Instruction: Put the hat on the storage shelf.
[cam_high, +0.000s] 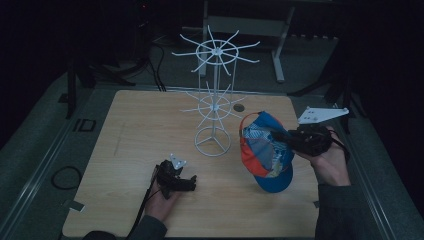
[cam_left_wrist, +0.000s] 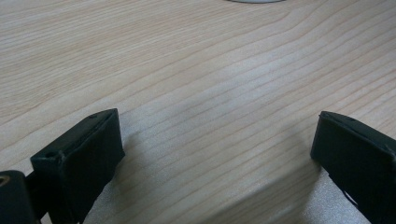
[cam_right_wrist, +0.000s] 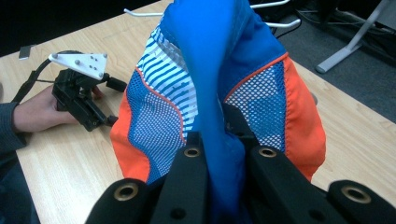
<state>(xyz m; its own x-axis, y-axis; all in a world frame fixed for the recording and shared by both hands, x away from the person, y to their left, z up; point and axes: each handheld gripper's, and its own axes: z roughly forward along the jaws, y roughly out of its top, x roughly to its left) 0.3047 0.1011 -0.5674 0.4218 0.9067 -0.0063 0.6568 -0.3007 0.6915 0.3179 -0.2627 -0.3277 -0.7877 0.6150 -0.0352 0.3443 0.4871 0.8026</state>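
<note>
while the right gripper (cam_high: 280, 136) has its jaws clamped together on a fold of the blue cap (cam_high: 265, 152), the catch itself looks done: in the right gripper view the two black jaws pinch the plain blue fabric between them, with the cap's mesh and orange panels (cam_right_wrist: 299, 116) spreading to either side. seen from the high view, the cap hangs in the air off the gripper, its peak lowest and close to the table (cam_high: 125, 150), just to the right of the white wire rack (cam_high: 214, 100).

the left gripper (cam_high: 192, 182) rests low on the wood near the table's front edge, held in the person's hand, its jaws standing wide apart with nothing but bare tabletop between them in the left gripper view.

judging from this, the pick-up is finished and the carrying is under way; what is left, most likely, is bringing the cap over to the rack and hooking it on one of the prongs (cam_high: 245, 47), none of which carries anything yet. the rack's round base (cam_high: 212, 142) sits clear of both hands.
</note>
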